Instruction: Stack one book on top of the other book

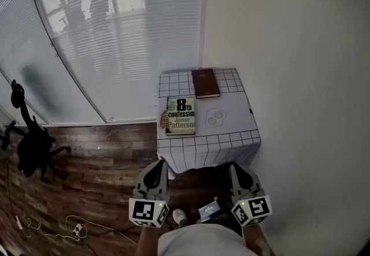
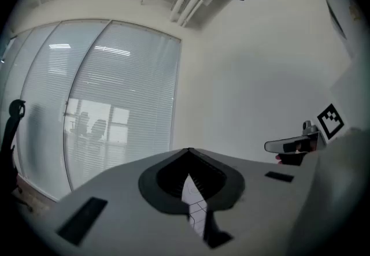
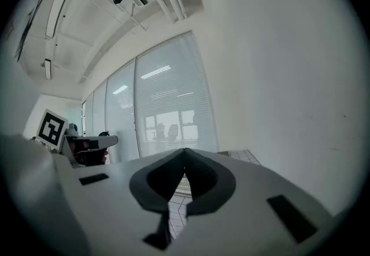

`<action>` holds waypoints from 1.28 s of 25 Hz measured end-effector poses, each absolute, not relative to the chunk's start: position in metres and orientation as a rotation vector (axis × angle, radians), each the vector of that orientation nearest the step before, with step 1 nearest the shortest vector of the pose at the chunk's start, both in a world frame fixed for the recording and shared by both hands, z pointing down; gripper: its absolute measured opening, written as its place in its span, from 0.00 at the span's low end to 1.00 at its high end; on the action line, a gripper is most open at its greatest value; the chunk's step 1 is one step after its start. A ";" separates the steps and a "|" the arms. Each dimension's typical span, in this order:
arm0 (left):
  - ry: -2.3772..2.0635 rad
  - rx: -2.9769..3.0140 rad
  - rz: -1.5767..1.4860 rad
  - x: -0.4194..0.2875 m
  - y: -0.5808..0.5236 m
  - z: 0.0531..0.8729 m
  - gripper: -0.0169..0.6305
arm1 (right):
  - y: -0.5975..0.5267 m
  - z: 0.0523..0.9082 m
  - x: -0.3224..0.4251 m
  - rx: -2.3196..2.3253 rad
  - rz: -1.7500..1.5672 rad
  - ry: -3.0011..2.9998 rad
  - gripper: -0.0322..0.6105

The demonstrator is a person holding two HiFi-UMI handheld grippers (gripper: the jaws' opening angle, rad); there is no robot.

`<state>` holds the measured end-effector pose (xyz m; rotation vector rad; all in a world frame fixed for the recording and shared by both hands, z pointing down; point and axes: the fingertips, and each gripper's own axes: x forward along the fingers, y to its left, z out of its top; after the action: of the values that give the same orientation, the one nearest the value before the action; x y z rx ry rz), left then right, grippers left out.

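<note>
I am holding the left gripper (image 1: 155,167) low and close to my body, short of the table's (image 1: 231,139) near edge. Its jaws are pressing together on nothing, and through the slit between them I am seeing only a sliver of the checked cloth.

Ahead of it and a little to the right, the paperback (image 1: 180,115) is lying flat beside the table's left edge. Its long axis runs from the near edge toward the far one.

Further right and beyond it, the brown book (image 1: 205,83) is lying flat against the far edge, near the middle. Its long axis runs roughly the same way, and a strip of cloth is separating the two books.

The right gripper (image 1: 240,169) is hanging level with the left one, also short of the near edge. Its jaws are likewise closed with nothing between them.

I am judging that nothing is stacked yet. Both books are lying straight ahead of the grippers. The paperback is sitting almost in line with the left one, so that hand looks nearer to it. The brown book is falling between the two hands, slightly toward the right one. Either gripper would need to spread its jaws first.
</note>
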<state>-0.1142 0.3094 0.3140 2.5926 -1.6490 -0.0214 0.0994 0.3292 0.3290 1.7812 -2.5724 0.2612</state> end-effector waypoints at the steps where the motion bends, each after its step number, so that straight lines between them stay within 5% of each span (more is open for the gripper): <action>1: -1.645 2.590 -0.019 -0.114 0.311 0.316 0.04 | 0.331 0.330 0.100 1.779 0.258 -2.571 0.06; 32: -1.550 2.588 -0.020 -0.163 0.285 0.342 0.04 | 0.308 0.340 0.081 1.917 0.204 -2.426 0.06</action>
<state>-0.1631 0.2851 0.3416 2.5884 -1.5505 -0.0202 0.0813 0.3082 0.3403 1.9166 -2.4260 0.2037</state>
